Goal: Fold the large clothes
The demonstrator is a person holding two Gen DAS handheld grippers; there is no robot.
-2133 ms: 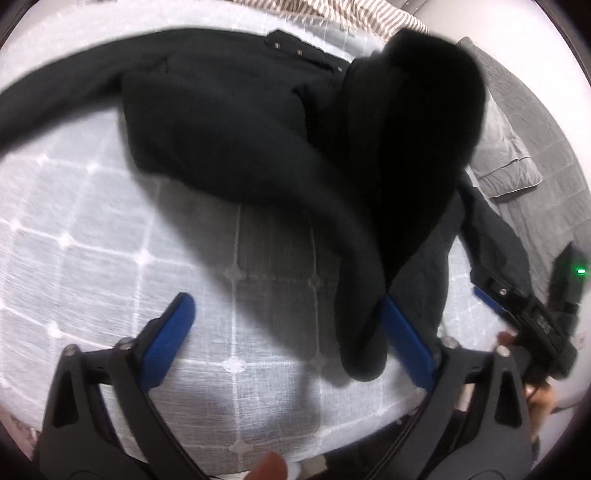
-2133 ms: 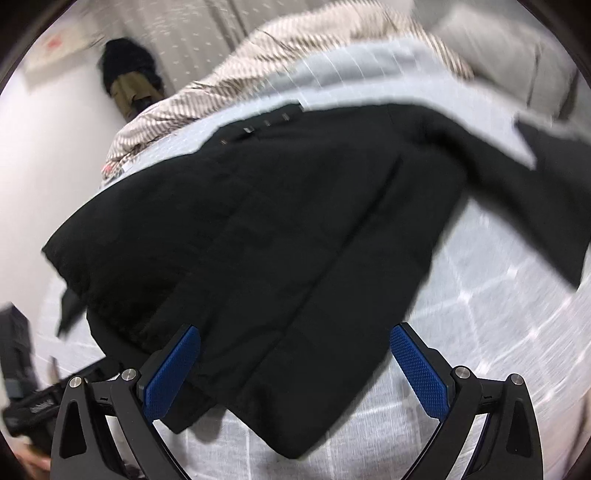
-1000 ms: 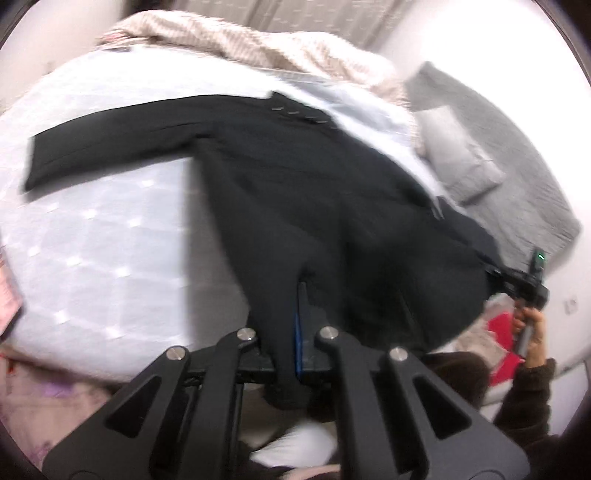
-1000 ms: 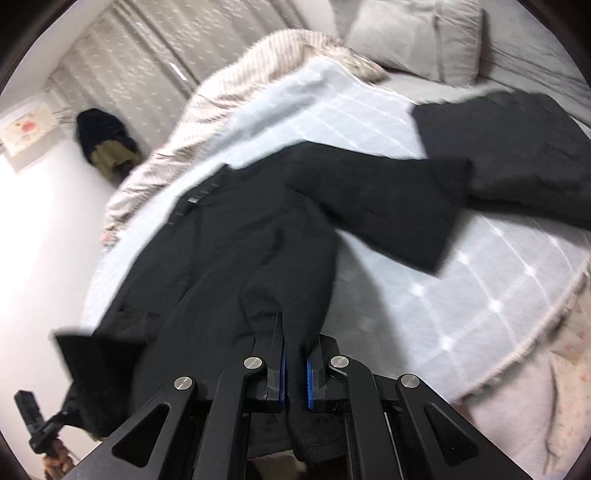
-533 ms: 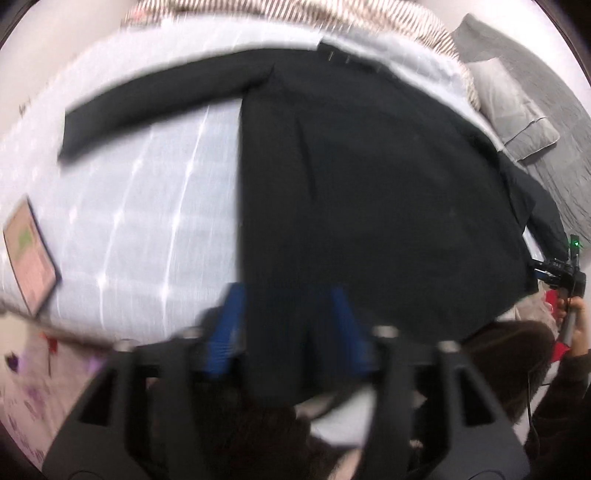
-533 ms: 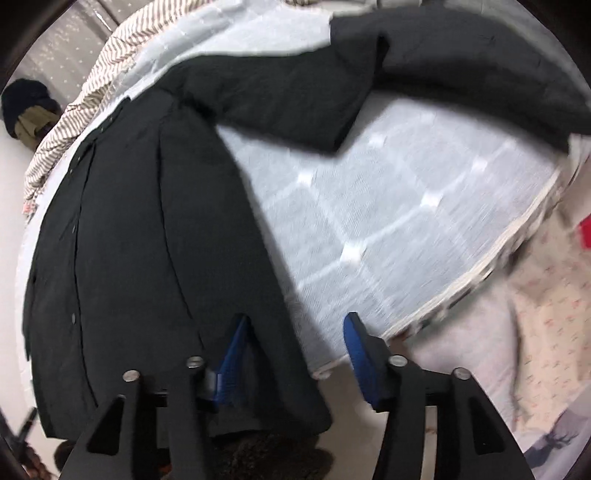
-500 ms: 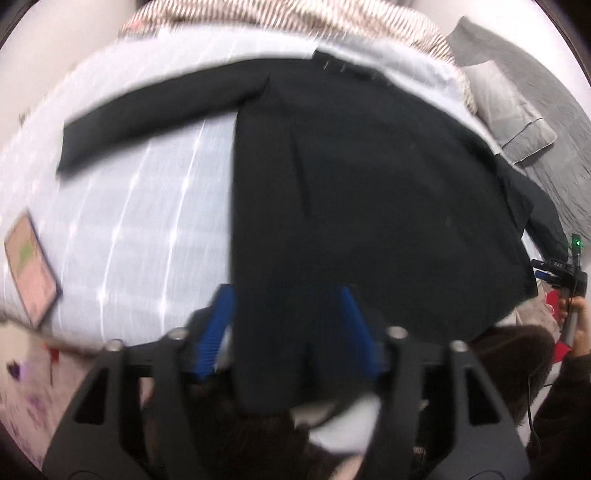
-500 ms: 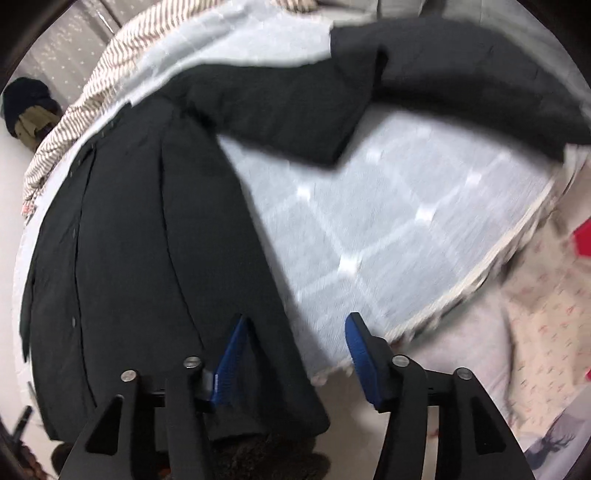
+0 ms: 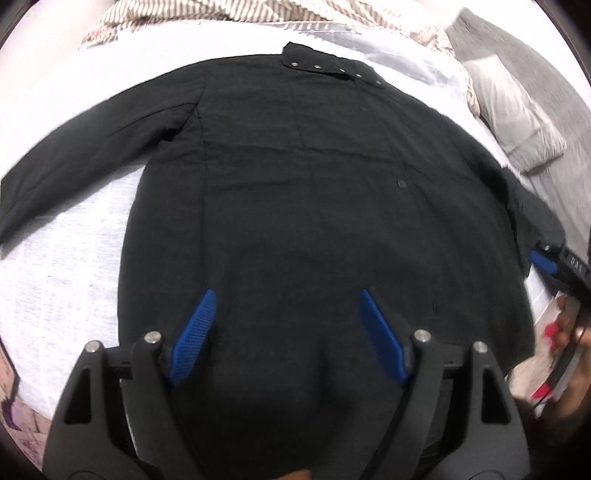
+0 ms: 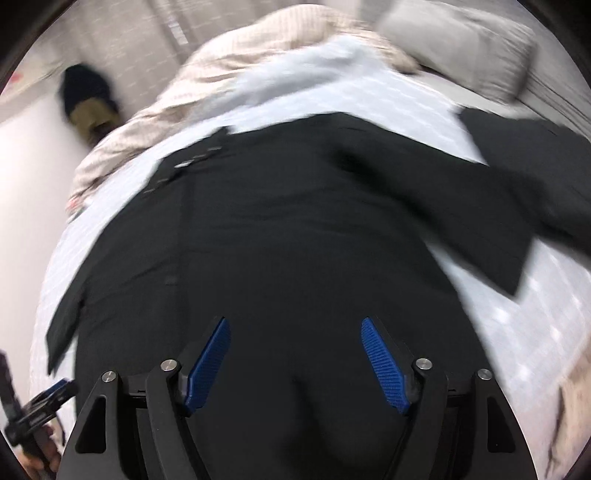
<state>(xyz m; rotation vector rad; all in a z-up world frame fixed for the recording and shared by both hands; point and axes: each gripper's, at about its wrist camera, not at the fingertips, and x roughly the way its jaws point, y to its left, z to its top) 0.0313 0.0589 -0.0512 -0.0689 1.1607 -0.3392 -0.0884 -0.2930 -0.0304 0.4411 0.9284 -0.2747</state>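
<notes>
A large black coat [image 9: 303, 192] lies spread flat on a pale quilted bed [image 9: 59, 288], collar with snaps at the far end, sleeves out to both sides. It also fills the right wrist view [image 10: 280, 236]. My left gripper [image 9: 286, 332] is open with blue pads, hovering over the coat's hem near the bed's front edge. My right gripper [image 10: 295, 354] is open too, above the hem further right. Neither holds cloth. The right gripper also shows at the far right of the left wrist view [image 9: 554, 262].
A striped blanket [image 9: 229, 14] is bunched at the head of the bed. A grey pillow [image 9: 517, 110] and grey cover lie at the right. A dark hat [image 10: 86, 96] hangs on the wall by the curtain.
Both grippers were shut on the coat's hem a second ago, pulled it flat toward the front edge, then opened and let go. The coat now lies spread out.
</notes>
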